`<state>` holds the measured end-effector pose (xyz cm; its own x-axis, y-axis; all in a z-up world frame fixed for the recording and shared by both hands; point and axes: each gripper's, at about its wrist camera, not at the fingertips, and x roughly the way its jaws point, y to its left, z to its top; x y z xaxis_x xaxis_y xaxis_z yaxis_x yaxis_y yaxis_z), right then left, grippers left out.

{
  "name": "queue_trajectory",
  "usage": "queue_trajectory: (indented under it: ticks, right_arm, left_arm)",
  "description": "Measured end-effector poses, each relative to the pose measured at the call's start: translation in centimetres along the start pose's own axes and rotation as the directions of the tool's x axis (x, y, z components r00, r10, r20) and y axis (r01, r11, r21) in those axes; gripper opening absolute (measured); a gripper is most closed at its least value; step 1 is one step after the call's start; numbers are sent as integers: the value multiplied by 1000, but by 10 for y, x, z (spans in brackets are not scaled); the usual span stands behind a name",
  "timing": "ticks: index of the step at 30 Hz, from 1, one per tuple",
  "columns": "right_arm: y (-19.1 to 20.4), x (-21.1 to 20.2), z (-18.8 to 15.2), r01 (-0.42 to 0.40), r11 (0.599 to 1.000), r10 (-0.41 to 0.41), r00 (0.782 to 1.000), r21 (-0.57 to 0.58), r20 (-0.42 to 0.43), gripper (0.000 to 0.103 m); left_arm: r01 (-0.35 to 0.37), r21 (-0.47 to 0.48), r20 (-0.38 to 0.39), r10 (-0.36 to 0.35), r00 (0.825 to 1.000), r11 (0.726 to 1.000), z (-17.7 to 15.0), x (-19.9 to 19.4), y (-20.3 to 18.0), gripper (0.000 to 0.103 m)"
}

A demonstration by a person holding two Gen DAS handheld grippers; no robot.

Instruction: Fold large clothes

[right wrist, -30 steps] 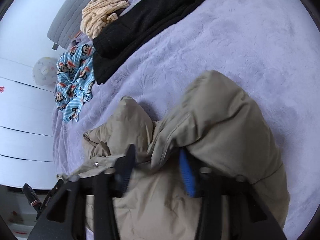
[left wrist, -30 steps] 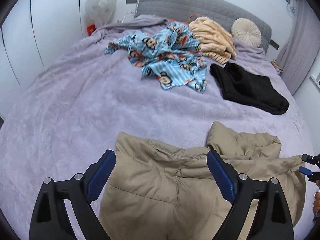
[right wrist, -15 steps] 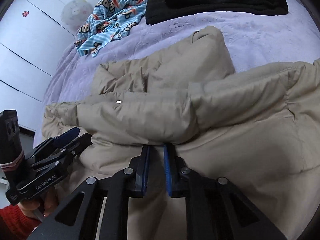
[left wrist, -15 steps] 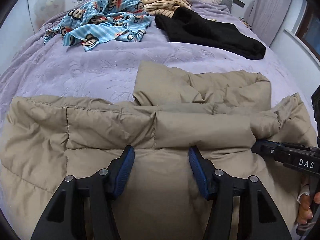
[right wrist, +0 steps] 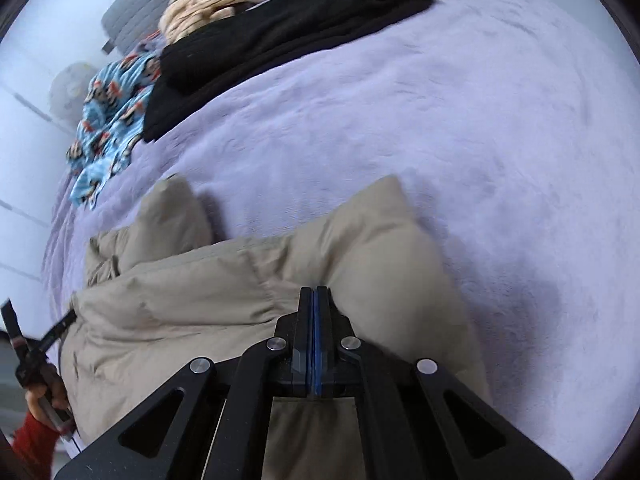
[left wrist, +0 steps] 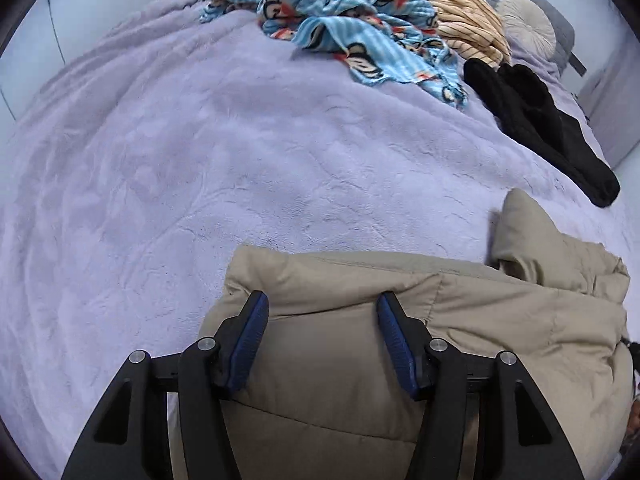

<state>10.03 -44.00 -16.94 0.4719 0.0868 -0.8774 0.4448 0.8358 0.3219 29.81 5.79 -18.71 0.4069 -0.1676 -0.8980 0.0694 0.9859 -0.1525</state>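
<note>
A large beige padded jacket [left wrist: 360, 344] lies bunched at the near edge of the lilac bed; it also shows in the right wrist view [right wrist: 224, 288]. My left gripper [left wrist: 322, 320] is open, its blue-padded fingers straddling the jacket's folded top edge near its left corner, not clamped. My right gripper [right wrist: 315, 312] is shut, its jaws pressed together over the jacket's edge near the right corner; whether fabric is pinched between them is unclear.
The lilac bedspread [left wrist: 200, 160] stretches ahead. A blue monkey-print garment [left wrist: 352, 20], a cream striped garment [left wrist: 464, 24] and a black garment [left wrist: 536, 124] lie at the far end by a round cushion [left wrist: 528, 20]. The person's left hand in a red sleeve [right wrist: 36, 420] is at the lower left.
My right gripper has closed fully from a narrow gap. Both grippers swung outward toward the jacket's corners, and the left jaws widened slightly.
</note>
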Motion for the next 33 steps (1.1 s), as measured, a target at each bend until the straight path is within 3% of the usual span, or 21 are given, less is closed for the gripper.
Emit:
queue_trajectory:
  ticks: [3, 9, 14, 16, 21, 27, 33]
  right_arm:
    - [-10, 21, 0, 12, 1000, -12, 1000, 26, -3, 0]
    - [-6, 41, 11, 51, 999, -51, 999, -4, -3, 0]
    - [-4, 26, 13, 51, 996, -50, 999, 68, -19, 4]
    - [-1, 17, 10, 28, 995, -26, 999, 91, -21, 7]
    - [8, -23, -16, 0, 997, 0, 1000, 76, 3, 13]
    - [22, -70, -57, -70, 994, 68, 997, 85, 36, 40]
    - [35, -98, -116, -85, 994, 86, 996, 74, -5, 43]
  left_arm:
    - [-49, 38, 16, 48, 999, 998, 1, 16, -14, 60]
    - [-54, 28, -8, 54, 999, 998, 10, 23, -17, 60]
    - [-115, 14, -26, 115, 993, 993, 11, -12, -16, 60]
    - [-97, 16, -30, 97, 995, 995, 4, -28, -17, 60]
    - [-99, 90, -45, 103, 994, 991, -24, -68, -26, 60]
    - [-68, 88, -84, 75, 994, 994, -61, -107, -30, 60]
    - [-65, 115, -116, 78, 990, 991, -102, -133, -38, 60]
